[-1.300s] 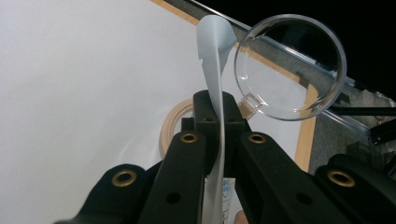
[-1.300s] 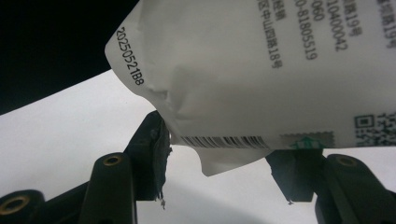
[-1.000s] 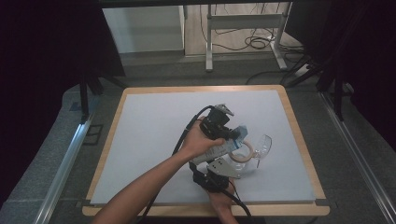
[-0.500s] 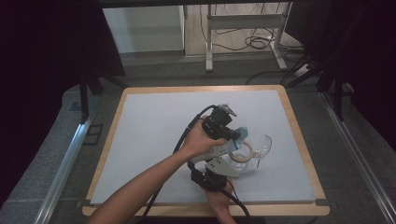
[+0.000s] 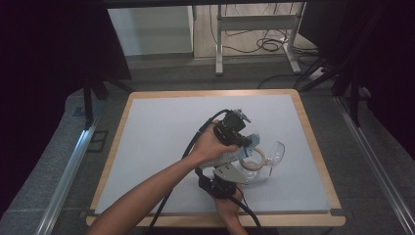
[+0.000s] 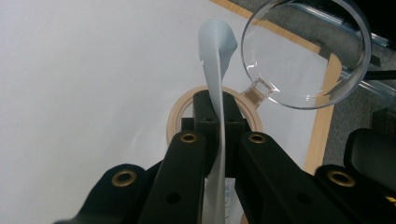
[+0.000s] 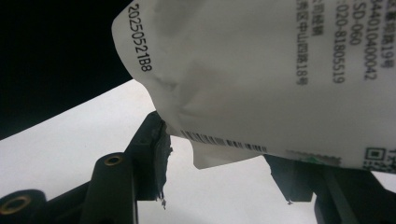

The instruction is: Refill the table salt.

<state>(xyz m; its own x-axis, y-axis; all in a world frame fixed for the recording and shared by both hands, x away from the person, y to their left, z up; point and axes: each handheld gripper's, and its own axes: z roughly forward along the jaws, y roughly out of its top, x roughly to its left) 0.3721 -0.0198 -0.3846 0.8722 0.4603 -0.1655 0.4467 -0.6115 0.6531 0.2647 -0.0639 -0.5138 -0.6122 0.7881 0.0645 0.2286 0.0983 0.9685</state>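
While left claw clamps pale-blue sheet, right claw, half-open, grips white packet: pulling-out step over bench. Next: steady pull apart.

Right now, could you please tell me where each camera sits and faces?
High view: above the person's side, facing forward and down at the table; left arm, right hand.
Left gripper view: on the left gripper, along jaws shut on a blue sheet.
Right gripper view: along its jaws toward a printed packet.
First two share the tan ring.
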